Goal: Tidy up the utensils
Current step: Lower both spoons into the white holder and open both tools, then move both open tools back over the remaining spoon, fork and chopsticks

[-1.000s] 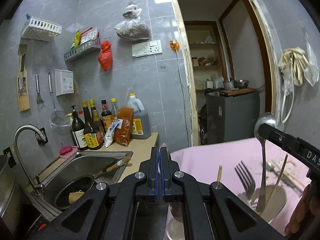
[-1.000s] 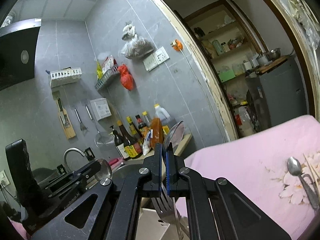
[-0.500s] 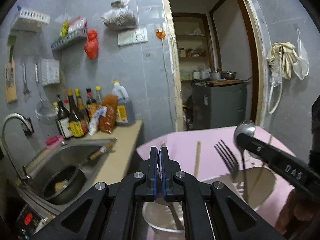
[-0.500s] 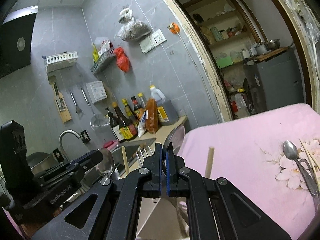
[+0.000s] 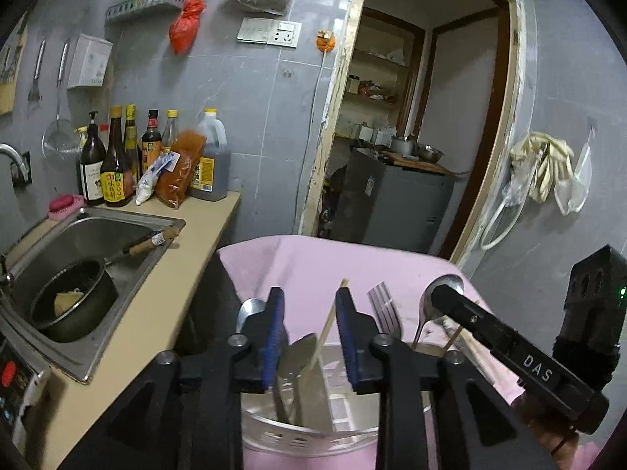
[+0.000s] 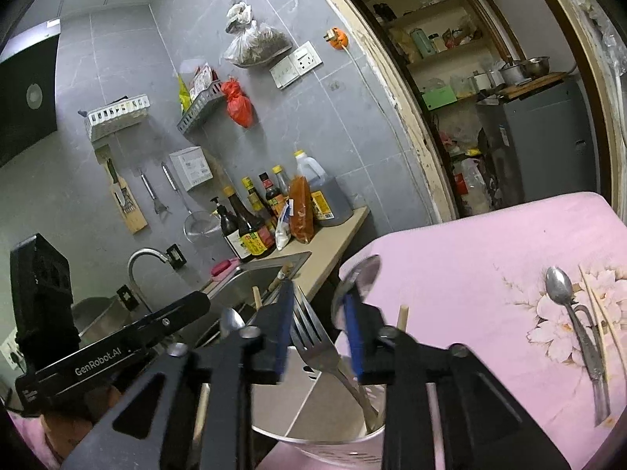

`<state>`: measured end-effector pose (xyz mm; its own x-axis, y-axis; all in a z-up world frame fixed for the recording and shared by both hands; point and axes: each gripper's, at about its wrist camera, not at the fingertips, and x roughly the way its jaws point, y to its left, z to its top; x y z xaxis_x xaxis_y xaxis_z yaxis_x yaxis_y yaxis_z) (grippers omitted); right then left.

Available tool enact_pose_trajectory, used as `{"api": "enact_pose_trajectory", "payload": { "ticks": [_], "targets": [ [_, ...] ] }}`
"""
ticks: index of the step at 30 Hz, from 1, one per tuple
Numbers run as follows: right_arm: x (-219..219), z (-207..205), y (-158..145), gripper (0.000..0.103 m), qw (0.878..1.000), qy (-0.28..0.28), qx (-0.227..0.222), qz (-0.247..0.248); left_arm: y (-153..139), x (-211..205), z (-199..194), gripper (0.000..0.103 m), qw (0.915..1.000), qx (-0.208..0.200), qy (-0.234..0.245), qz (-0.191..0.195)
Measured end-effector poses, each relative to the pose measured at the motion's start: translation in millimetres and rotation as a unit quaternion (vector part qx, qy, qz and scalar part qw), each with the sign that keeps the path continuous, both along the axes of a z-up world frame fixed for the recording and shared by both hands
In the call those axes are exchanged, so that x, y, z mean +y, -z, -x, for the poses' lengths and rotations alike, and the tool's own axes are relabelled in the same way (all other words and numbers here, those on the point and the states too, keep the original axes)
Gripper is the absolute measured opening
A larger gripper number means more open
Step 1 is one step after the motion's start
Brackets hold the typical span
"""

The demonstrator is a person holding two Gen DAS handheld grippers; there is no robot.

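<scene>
Both my grippers sit over the utensil holder (image 5: 313,431), which stands at the near edge of the pink-clothed worktop (image 6: 470,274). My left gripper (image 5: 307,333) fingers have just been opening, now part open; a spoon (image 5: 301,356) and a chopstick (image 5: 327,325) stand in the holder between them, not pinched. My right gripper (image 6: 319,333) fingers have also just been opening, part open, with the fork (image 6: 313,337) standing loose between them in the holder. Another spoon (image 6: 564,293) and chopsticks (image 6: 603,313) lie on the cloth toward the right edge.
</scene>
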<state>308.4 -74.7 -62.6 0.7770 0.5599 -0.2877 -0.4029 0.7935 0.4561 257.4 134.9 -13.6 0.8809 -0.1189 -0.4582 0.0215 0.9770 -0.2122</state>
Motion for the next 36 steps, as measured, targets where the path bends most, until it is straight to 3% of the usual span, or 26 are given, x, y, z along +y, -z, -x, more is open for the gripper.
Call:
{"api": "enact_pose_trajectory", "payload": {
  "ticks": [2, 4, 12, 17, 21, 24, 28, 36],
  "targets": [
    [-4.2, -0.3, -8.1, 0.027, 1.000, -0.003, 0.002, -0.002, -5.3, -1.4, 0.3, 0.031, 1.0000, -0.001, -0.003, 0.008],
    [-6.1, -2.6, -13.4, 0.037, 1.000, -0.015, 0.006, -0.003, -10.6, -3.2, 1.0, 0.036, 0.9999, -0.006, -0.007, 0.013],
    [-12.7, -2.0, -36.6, 0.040, 1.000, -0.028, -0.007, 0.002, -20.9, -1.9, 2.0, 0.044, 0.9985, -0.018, -0.040, 0.033],
    [-31.9, 4.6, -60.0, 0.062, 0.999, 0.001, -0.039, 0.010, -29.6, -8.7, 5.4, 0.053, 0.9975, -0.031, -0.056, 0.029],
    [-50.9, 9.2, -74.3, 0.078, 0.998, 0.024, -0.061, 0.026, -41.6, -21.7, 6.5, 0.066, 0.9969, -0.049, -0.056, 0.026],
    [-66.9, 14.3, -83.0, 0.097, 0.994, 0.061, -0.076, 0.055, -49.7, -34.7, 6.5, 0.081, 0.9963, -0.061, -0.055, 0.022],
    [-91.5, 21.0, -90.3, 0.099, 0.987, 0.098, -0.094, 0.087, -57.3, -58.5, 5.5, 0.099, 0.9950, -0.080, -0.058, 0.013],
    [-148.5, 28.6, -97.2, 0.101, 0.975, 0.154, -0.097, 0.126, -54.5, -112.0, -6.4, 0.102, 0.9945, -0.094, -0.045, -0.012]
  ]
}}
